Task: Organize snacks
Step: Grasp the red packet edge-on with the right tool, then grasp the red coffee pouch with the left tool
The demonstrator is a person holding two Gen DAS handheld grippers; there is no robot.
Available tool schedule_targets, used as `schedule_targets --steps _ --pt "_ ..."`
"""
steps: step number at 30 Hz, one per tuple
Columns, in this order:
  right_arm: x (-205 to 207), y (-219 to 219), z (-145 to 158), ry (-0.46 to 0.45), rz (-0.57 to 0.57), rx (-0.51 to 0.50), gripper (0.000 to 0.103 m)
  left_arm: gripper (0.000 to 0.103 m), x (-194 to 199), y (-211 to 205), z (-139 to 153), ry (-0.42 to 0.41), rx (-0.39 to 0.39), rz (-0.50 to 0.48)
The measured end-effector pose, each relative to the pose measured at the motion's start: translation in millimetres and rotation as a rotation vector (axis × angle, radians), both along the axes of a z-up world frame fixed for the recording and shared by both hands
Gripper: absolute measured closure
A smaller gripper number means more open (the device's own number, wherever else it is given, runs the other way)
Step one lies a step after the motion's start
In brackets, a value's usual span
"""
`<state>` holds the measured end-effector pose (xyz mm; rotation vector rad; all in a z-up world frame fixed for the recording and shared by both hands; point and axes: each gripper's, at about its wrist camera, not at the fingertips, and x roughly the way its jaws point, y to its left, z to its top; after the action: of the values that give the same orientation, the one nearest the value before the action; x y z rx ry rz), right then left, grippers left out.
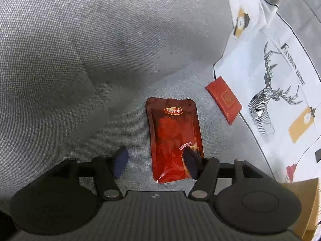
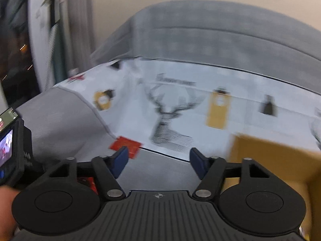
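Observation:
In the left wrist view a large red snack pouch lies flat on the grey sofa seat. My left gripper is open just above it; its right fingertip overlaps the pouch's lower right part, its left fingertip is over bare fabric. A smaller flat red packet lies beyond, at the edge of a white deer-print cloth. In the blurred right wrist view my right gripper is open and empty, above the seat, with the small red packet beside its left finger.
A yellow-brown cardboard box stands at the right on the cloth, and its corner shows in the left wrist view. The sofa back rises behind. The other gripper's camera unit is at the far left.

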<state>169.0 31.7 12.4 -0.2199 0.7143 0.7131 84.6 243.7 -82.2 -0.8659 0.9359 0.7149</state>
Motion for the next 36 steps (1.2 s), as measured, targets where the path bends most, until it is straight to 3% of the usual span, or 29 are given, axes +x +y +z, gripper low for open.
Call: schedule_targets --steps 5,10,18,20,21,22,26,28,30,36 --pt "36.6 88.2 -28.8 0.041 0.178 -0.091 0.037 0.025 -5.0 10.4 -0.8 -0.003 -0.058 0.027" --pt "70.2 150.7 -88.4 0.111 0.264 -0.215 0.024 0.021 -7.5 15.9 3.3 -0.008 -0.063 0.033" --pt "86.9 184.6 -145.7 0.103 0.451 -0.399 0.02 0.019 -9.0 23.1 5.2 -0.008 -0.123 0.027" --pt "94.0 180.2 -146.4 0.145 0.461 -0.362 0.022 0.019 -7.9 22.9 6.0 -0.008 -0.125 0.017" --pt "98.4 176.9 -145.7 0.182 0.464 -0.334 0.03 0.019 -7.4 22.6 6.8 -0.008 -0.126 0.017" --pt "100.2 173.8 -144.5 0.198 0.471 -0.31 0.046 0.019 -7.1 23.4 7.3 -0.008 -0.127 0.019" --pt "102.1 160.9 -136.3 0.226 0.456 -0.254 0.063 0.019 -3.7 23.9 2.5 -0.004 -0.111 0.025" --pt "101.5 152.6 -123.3 0.232 0.427 -0.209 0.086 0.019 -1.7 24.8 1.6 0.002 -0.094 0.027" --pt "98.8 141.6 -104.6 0.215 0.375 -0.174 0.096 0.017 0.5 25.7 0.5 0.009 -0.08 0.024" --pt "67.0 82.5 -53.2 0.224 0.283 -0.108 0.099 0.017 1.6 24.9 2.1 0.008 -0.033 0.018"
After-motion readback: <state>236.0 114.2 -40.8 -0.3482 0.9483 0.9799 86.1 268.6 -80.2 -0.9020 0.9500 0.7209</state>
